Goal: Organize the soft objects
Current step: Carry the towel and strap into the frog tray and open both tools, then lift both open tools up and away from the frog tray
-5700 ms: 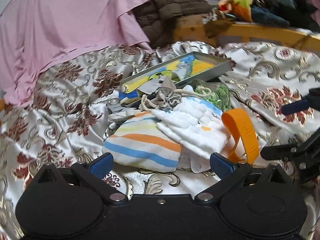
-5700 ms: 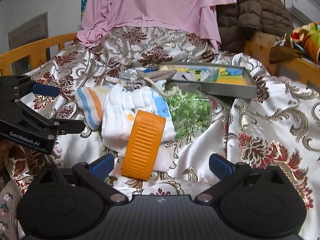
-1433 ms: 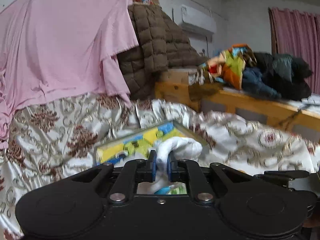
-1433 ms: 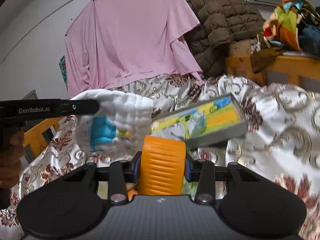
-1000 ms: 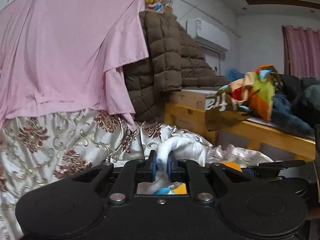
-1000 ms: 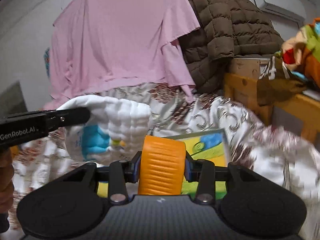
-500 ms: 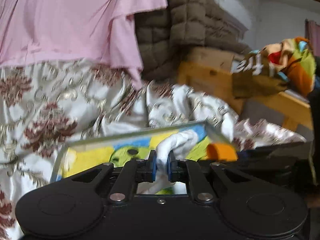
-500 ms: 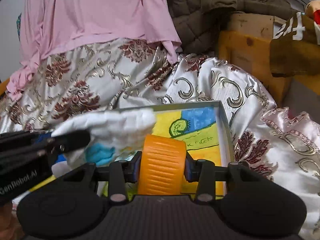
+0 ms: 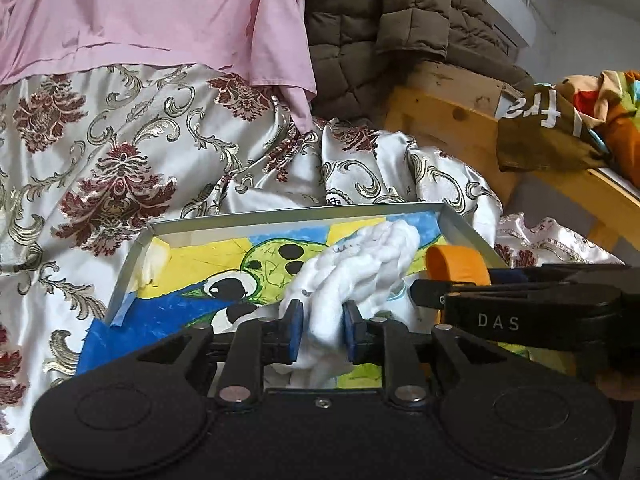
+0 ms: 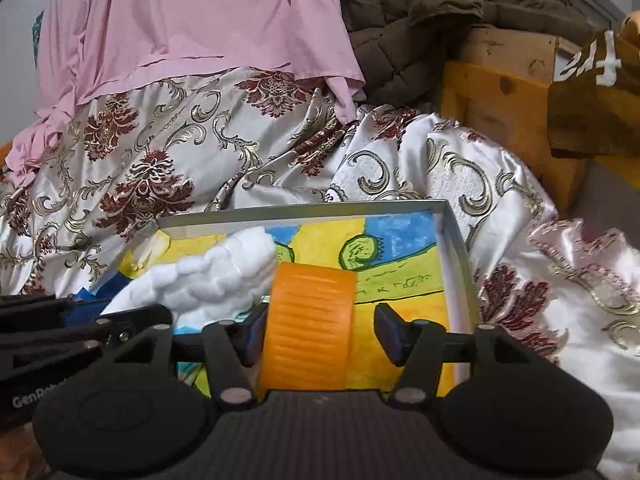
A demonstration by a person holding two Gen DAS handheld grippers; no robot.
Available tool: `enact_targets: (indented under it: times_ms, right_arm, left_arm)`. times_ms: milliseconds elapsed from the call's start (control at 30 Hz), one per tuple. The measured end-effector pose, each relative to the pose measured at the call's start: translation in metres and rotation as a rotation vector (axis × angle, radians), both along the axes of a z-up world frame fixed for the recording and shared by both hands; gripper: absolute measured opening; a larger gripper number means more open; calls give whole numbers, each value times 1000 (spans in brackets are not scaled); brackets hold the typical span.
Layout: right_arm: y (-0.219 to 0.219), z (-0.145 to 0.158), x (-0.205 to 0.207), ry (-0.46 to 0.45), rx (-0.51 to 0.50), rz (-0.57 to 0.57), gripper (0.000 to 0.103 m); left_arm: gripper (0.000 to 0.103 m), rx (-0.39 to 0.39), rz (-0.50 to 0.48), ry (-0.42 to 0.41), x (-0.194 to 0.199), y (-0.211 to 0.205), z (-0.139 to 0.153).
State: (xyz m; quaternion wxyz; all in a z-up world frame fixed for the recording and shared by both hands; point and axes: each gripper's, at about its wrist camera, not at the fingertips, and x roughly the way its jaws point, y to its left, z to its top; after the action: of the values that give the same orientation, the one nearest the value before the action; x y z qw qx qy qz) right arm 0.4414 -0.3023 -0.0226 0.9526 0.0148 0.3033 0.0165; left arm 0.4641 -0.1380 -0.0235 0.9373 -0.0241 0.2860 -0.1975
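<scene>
On the side of my right gripper (image 9: 520, 312), the black one that shows in my left camera, I can read the white letters "DAS". On the black arm of my left gripper (image 10: 60, 360), at the lower left of my right camera, I read "GenRob" in pale letters; the rest of that word is cut off. There are big white letters on a brown-green folded cloth (image 9: 540, 136) lying on the yellow wooden bed rail (image 9: 440, 120). They look flipped, and I cannot make out the word.
</scene>
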Motion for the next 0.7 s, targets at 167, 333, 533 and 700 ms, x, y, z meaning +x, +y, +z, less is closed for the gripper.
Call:
enact_targets:
  times_ms: [167, 333, 533, 700]
  right_arm:
    - [-3, 12, -18, -38, -14, -30, 86]
    - [-4, 27, -42, -72, -26, -43, 95]
    - [2, 49, -79, -130, -58, -50, 103]
    - [8, 66, -116, -179, -93, -41, 103]
  left_arm:
    - [32, 0, 9, -8, -12, 5, 6]
    - [46, -19, 31, -14, -24, 13, 16]
    - [50, -22, 38, -37, -49, 14, 34]
    - [64, -32, 54, -99, -85, 20, 51]
